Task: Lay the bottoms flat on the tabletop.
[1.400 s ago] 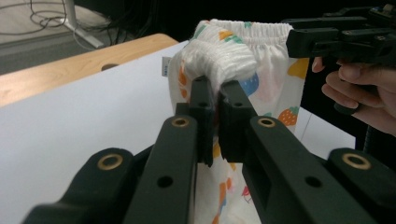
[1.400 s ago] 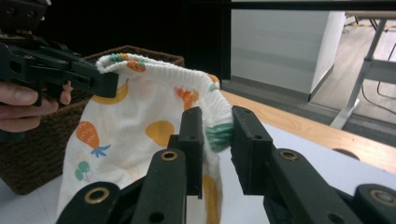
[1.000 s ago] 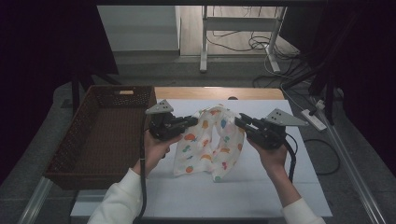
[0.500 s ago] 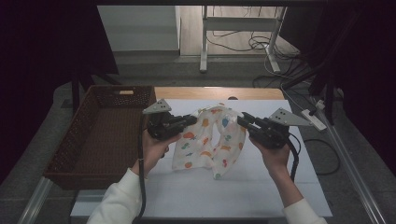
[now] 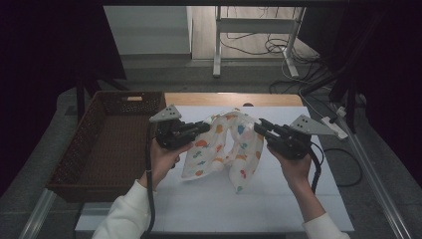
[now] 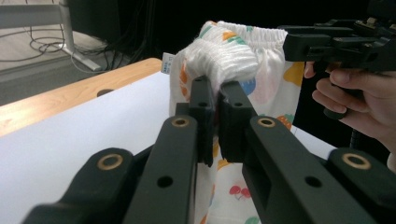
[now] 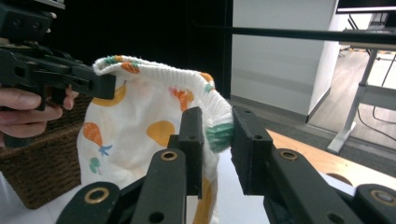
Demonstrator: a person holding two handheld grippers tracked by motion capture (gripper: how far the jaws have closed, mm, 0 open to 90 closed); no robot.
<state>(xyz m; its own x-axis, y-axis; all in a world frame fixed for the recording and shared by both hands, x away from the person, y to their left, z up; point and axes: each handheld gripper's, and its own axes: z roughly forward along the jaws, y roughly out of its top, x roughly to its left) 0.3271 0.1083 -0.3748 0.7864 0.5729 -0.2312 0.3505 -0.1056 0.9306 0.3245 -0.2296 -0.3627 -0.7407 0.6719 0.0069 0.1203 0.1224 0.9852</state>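
While both grippers' fingers clamp the printed garment (image 5: 226, 147), the wicker basket (image 5: 84, 144) lies alongside.

Both forearms reach forward, hands raised level. The left gripper (image 5: 201, 128) is clamped tight; the right gripper (image 5: 260, 127), facing it, seems closed with a slightly wider gap.

My surface (image 5: 278, 199) is white on top, with a strip of bare wood (image 5: 234, 98) along its far edge. At its left side sits a dark wicker basket (image 5: 79, 149). Beyond lies a grey floor (image 5: 164, 74), then paler wooden flooring (image 5: 204, 30) where the white legs of a desk (image 5: 217, 45) stand amid loose black cables (image 5: 249, 47). A white wall panel (image 5: 144, 30) catches the light; both sides of the room are dark.
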